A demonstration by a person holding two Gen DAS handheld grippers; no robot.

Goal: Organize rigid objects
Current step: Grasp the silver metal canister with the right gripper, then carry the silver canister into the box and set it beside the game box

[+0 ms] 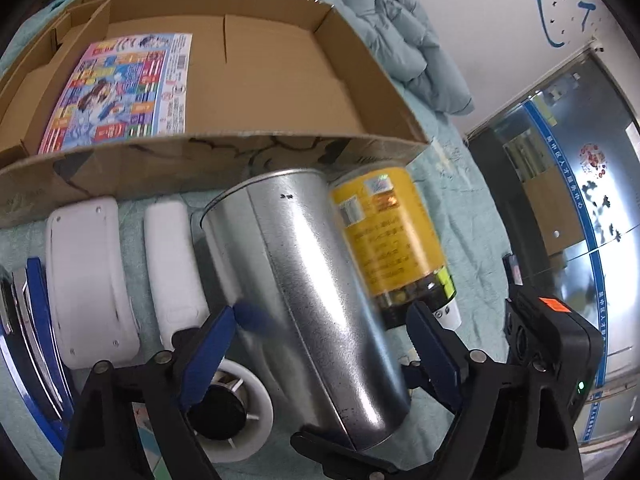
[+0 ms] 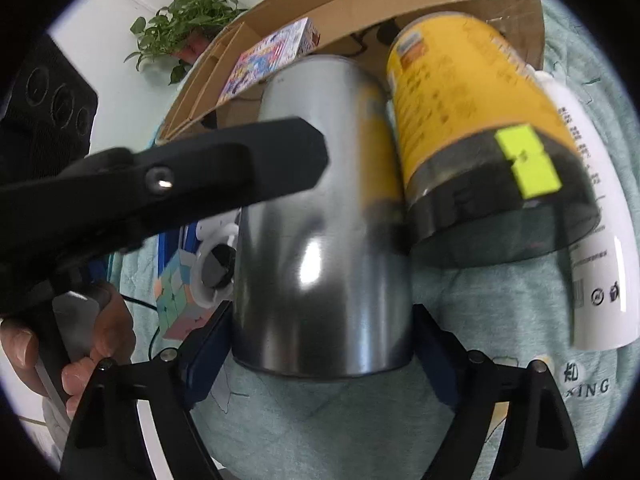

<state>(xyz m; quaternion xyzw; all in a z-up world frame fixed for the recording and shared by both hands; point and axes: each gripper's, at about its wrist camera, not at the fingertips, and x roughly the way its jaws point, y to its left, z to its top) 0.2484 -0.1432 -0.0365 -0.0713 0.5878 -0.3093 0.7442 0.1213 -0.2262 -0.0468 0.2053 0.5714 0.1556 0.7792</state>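
- Watching from beside the bed, I see both grippers set around the same metal can (image 1: 304,288), which lies on its side on the teal bedspread (image 1: 460,216), just in front of the cardboard box (image 1: 248,80).
- Left gripper (image 1: 320,344): its fingers (image 1: 208,356) stand wide on either side of the can; I can't say the pads actually press on it, since a sliver of gap seems to show on the left.
- Right gripper (image 2: 320,356): fingers (image 2: 204,356) likewise wide, hugging the can's near end; contact looks close, but the blur leaves it unsure.
- Risk: the can is smooth, round and shiny, so a squeeze off its widest line could squirt it out sideways.
- Risk: the yellow-labelled jar (image 1: 394,240) lies touching the can; lifting or rolling the can may set the jar rolling toward the white tube (image 2: 592,240).
- Risk: two grippers crowd one object, and the left one's black arm crosses the right wrist view, so they could knock together.
- Risk: the box's front wall is right there and could catch the can's far rim.
- Writing: the bedspread shows "XING" (image 2: 588,386) with a Chinese character; the jar and tube carry small print too blurred to read; a colourful cartoon-printed packet (image 1: 120,92) lies in the box.
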